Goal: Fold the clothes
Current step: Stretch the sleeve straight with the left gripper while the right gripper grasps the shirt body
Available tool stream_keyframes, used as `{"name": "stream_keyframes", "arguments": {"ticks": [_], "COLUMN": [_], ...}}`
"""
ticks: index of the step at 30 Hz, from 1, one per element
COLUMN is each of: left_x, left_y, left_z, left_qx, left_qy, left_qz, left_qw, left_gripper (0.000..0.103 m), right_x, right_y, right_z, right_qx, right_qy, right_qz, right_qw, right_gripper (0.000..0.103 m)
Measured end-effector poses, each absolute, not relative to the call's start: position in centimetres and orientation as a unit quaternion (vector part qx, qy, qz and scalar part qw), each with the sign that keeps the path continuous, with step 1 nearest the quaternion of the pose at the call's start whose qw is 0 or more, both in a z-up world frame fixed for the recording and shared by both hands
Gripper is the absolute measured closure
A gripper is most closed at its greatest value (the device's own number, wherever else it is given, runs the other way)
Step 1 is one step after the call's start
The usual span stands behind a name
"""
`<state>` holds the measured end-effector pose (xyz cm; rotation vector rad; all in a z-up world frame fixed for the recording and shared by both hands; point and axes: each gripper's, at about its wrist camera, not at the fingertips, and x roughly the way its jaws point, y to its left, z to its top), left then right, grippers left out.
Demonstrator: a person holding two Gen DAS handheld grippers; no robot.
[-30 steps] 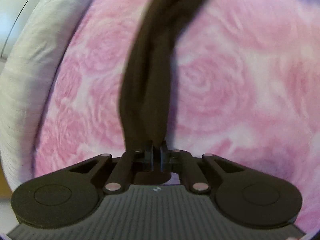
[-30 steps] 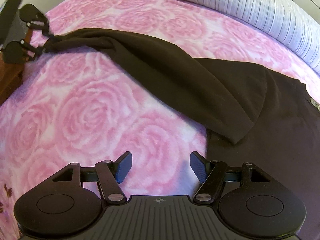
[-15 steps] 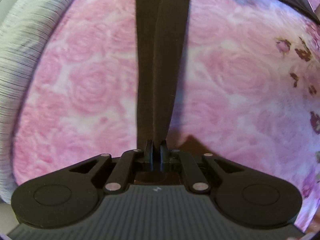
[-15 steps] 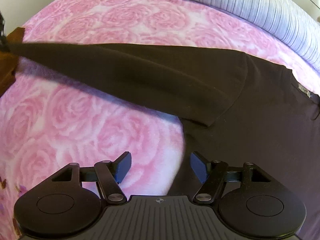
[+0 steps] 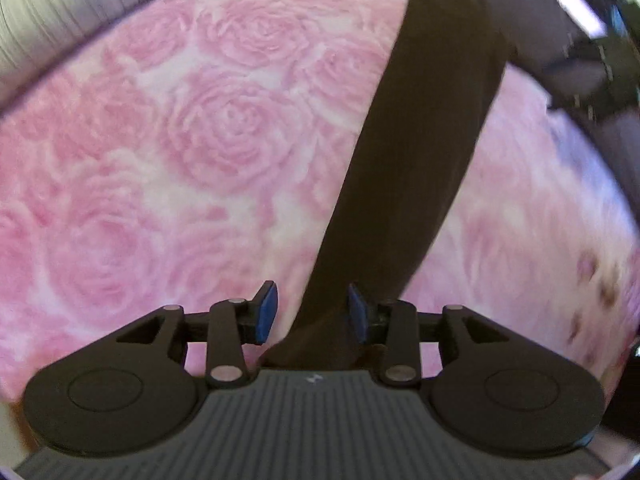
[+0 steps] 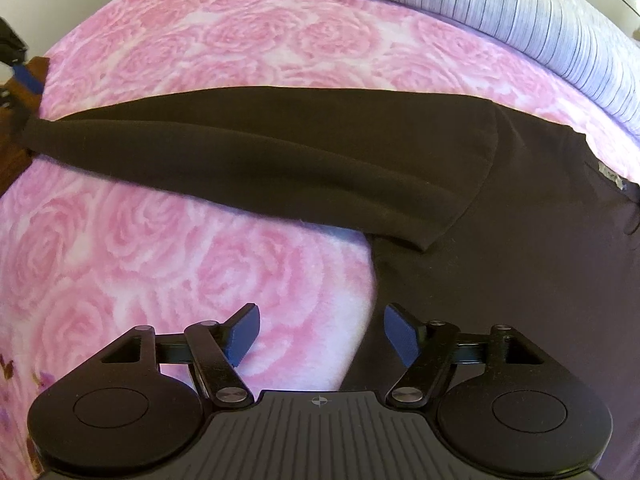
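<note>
Garment: dark brown top [image 6: 520,280], plain knit, lay flat on the bed; body filled the right of the right wrist view, a small label [image 6: 610,174] near its upper edge.
Sleeve: long sleeve [image 6: 256,152] stretched straight out leftward from the body across the blanket, smooth, one soft lengthwise crease; its underarm end made a folded point over the body.
Sleeve end: cuff reached the left edge of the bed, by the left tool [image 6: 20,80].
Left tool: left tool [image 5: 312,312], jaws had just been opening; blue pads [image 5: 267,312] stood apart, the sleeve [image 5: 420,168] ran between them, nearer the right pad; no pad visibly pressed on it.
Right tool: right tool [image 6: 320,338] stood wide open, holding nothing, over the side edge of the body where it met the blanket.
Blanket: pink rose-print blanket [image 6: 160,272] covered the bed under the garment.
Pillow: grey striped pillow [image 6: 480,4] lay along the far edge, clear of the garment.
</note>
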<state>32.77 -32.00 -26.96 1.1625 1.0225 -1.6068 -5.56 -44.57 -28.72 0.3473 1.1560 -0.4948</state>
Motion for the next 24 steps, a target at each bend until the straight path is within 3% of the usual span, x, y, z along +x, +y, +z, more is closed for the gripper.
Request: {"name": "stream_keyframes", "arguments": {"ticks": [6, 11, 13, 14, 22, 24], "left_x": [35.8, 33.5, 31.9, 31.1, 34.3, 34.3], "left_y": [-33.0, -34.1, -34.5, -34.6, -36.4, -36.4], "left_z": [-26.6, -29.6, -30.5, -31.0, -29.3, -29.4], "left_qx": [0.388, 0.434, 0.464, 0.479, 0.425, 0.435], "left_qy": [0.462, 0.454, 0.434, 0.424, 0.392, 0.391], "left_qz": [-0.640, -0.639, -0.643, -0.644, -0.622, -0.614], "left_qw": [0.476, 0.444, 0.428, 0.419, 0.529, 0.530], "left_gripper": [0.068, 0.069, 0.086, 0.103, 0.102, 0.096], "right_x": [-6.0, -5.5, -5.0, -4.8, -4.8, -4.7], "right_y": [-44.7, -44.3, -43.8, -43.5, -43.5, -43.5], "right_z": [-27.7, -28.7, -28.8, -28.7, -28.8, -28.9], "right_qx": [0.169, 0.176, 0.171, 0.168, 0.164, 0.162], "right_qy": [0.518, 0.523, 0.524, 0.524, 0.523, 0.526], "right_qz": [-0.244, -0.236, -0.227, -0.223, -0.227, -0.226], "right_qw": [0.802, 0.800, 0.803, 0.805, 0.805, 0.804], "right_gripper": [0.029, 0.029, 0.029, 0.029, 0.029, 0.029]}}
